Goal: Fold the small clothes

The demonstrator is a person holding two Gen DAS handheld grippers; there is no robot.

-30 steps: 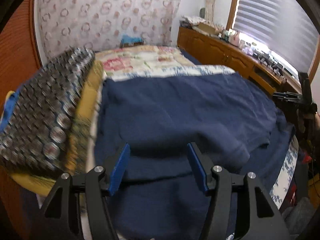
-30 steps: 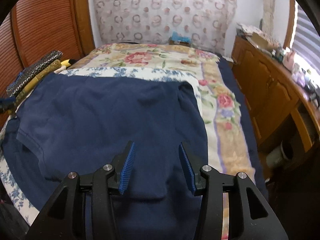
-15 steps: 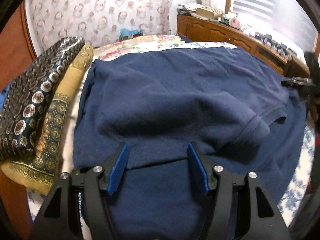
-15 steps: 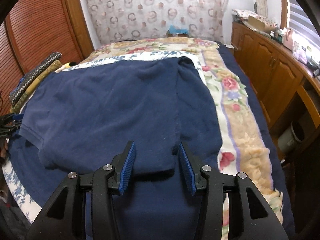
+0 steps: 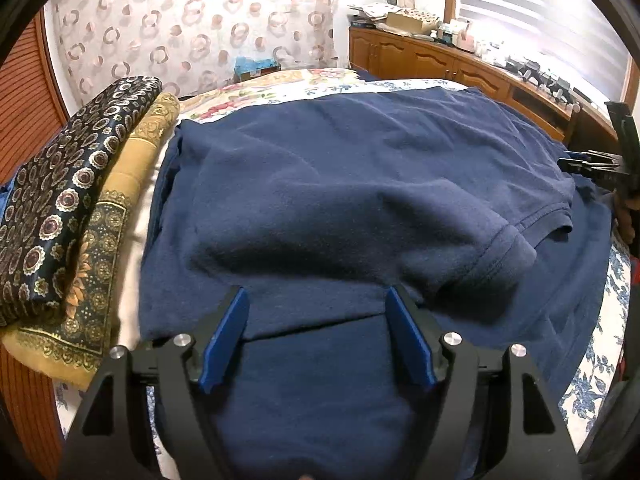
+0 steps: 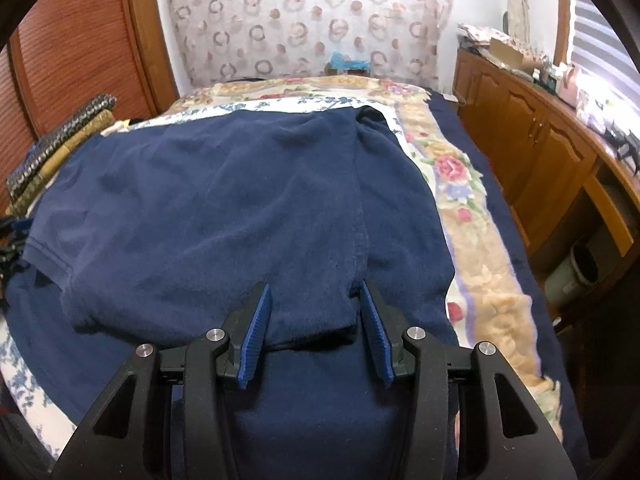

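Note:
A navy blue shirt [image 5: 340,184] lies spread on the bed, its far part folded over toward me. It also shows in the right wrist view [image 6: 224,208]. My left gripper [image 5: 316,300] is open, its blue pads straddling the folded edge. A ribbed sleeve hem [image 5: 508,248] lies to its right. My right gripper [image 6: 314,294] is open over the other end of the folded edge. The right gripper also shows at the right edge of the left wrist view [image 5: 600,168].
Folded patterned cloths [image 5: 68,200] are stacked on the bed's left side. A floral blanket [image 6: 460,184] covers the bed on the right. Wooden cabinets [image 6: 540,140] with clutter line the right wall. A grey bin [image 6: 576,272] stands on the floor.
Both grippers carried the far part of the shirt toward me, laying it over the near part. Both now hover open at the folded edge.

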